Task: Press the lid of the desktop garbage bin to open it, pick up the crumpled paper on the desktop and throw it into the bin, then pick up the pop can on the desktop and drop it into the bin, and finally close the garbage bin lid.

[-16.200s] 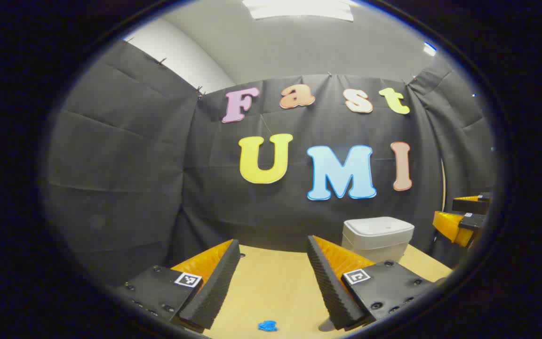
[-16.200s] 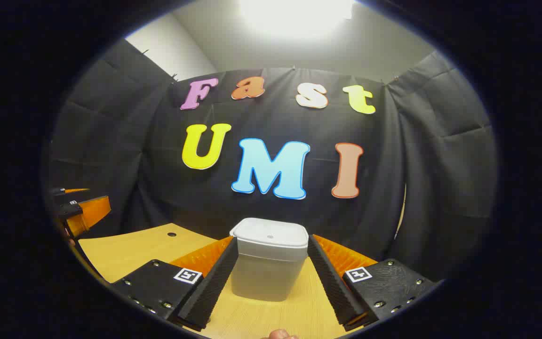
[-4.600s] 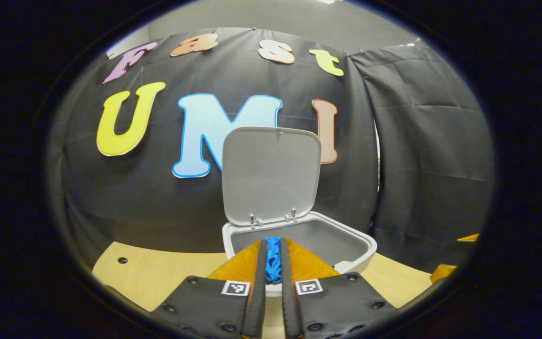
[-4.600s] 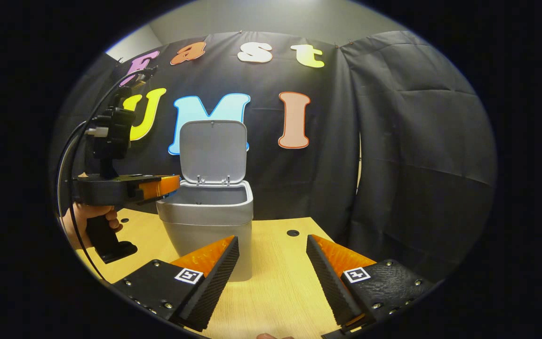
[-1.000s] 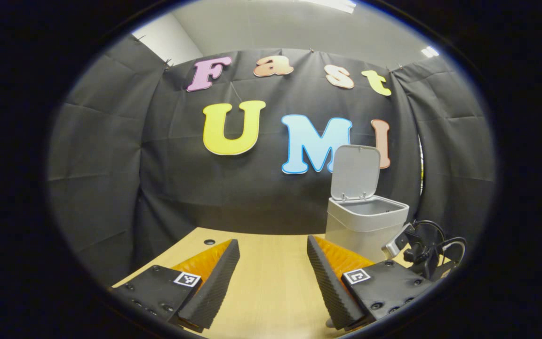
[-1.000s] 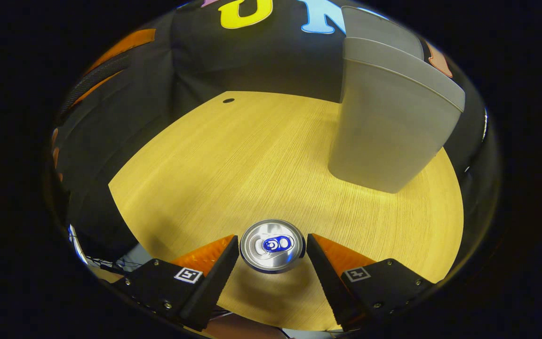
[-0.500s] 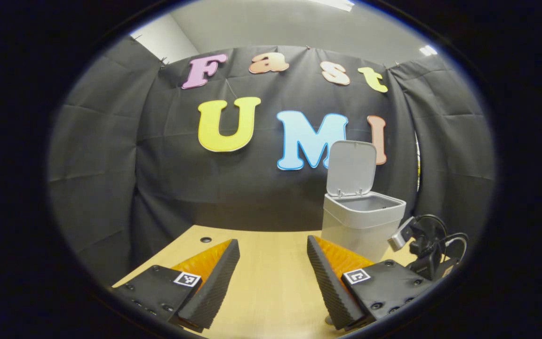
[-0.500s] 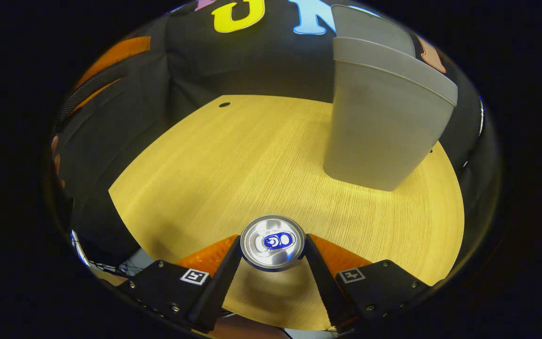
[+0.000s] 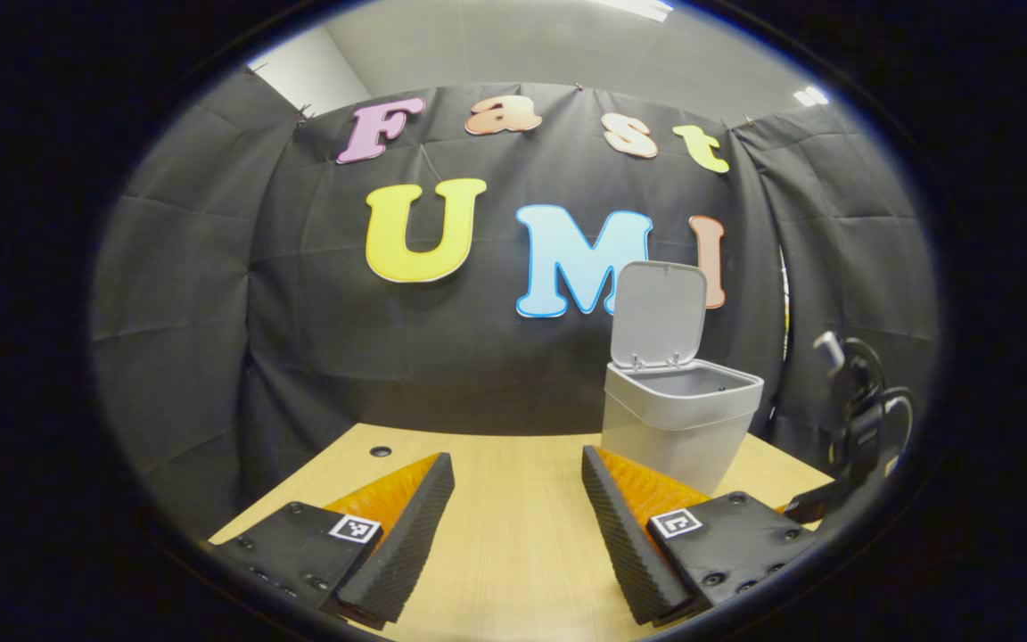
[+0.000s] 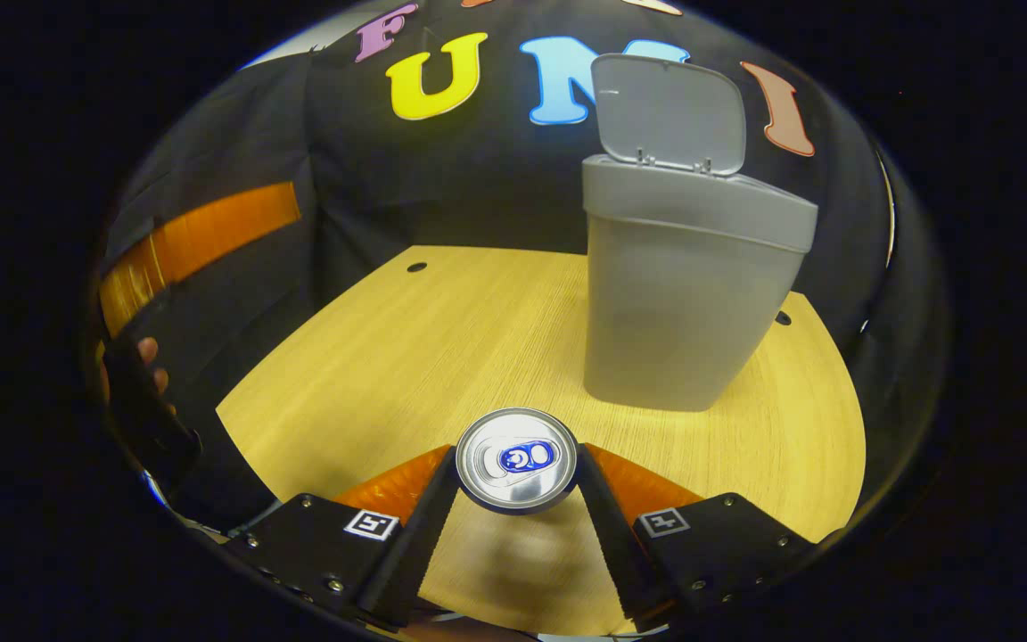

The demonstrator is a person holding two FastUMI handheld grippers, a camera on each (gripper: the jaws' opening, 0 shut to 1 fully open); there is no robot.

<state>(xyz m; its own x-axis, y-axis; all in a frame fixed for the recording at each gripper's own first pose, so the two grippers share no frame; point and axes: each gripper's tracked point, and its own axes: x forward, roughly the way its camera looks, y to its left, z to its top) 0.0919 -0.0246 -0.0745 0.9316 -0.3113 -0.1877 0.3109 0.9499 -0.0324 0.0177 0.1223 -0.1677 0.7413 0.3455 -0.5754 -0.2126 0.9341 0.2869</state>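
My right gripper (image 10: 516, 473) is shut on the pop can (image 10: 516, 457), whose silver top with a blue tab faces the camera; the can hangs a little above the wooden desk (image 10: 442, 348). The grey garbage bin (image 10: 678, 285) stands beyond it to the right with its lid (image 10: 669, 111) standing open. In the left gripper view the same bin (image 9: 674, 419) stands right of centre, lid (image 9: 658, 314) up. My left gripper (image 9: 513, 526) is open over the desk with nothing between its fingers. The crumpled paper is out of sight.
The right gripper's body and cable (image 9: 852, 428) rise at the right edge of the left gripper view. The left gripper and a hand (image 10: 152, 357) show at the left of the right gripper view. Cable holes (image 10: 416, 267) mark the desk near the black cloth wall.
The right gripper has closed on the pop can and lifted it, tilting up so the bin's open lid comes into view. The left gripper has barely shifted.
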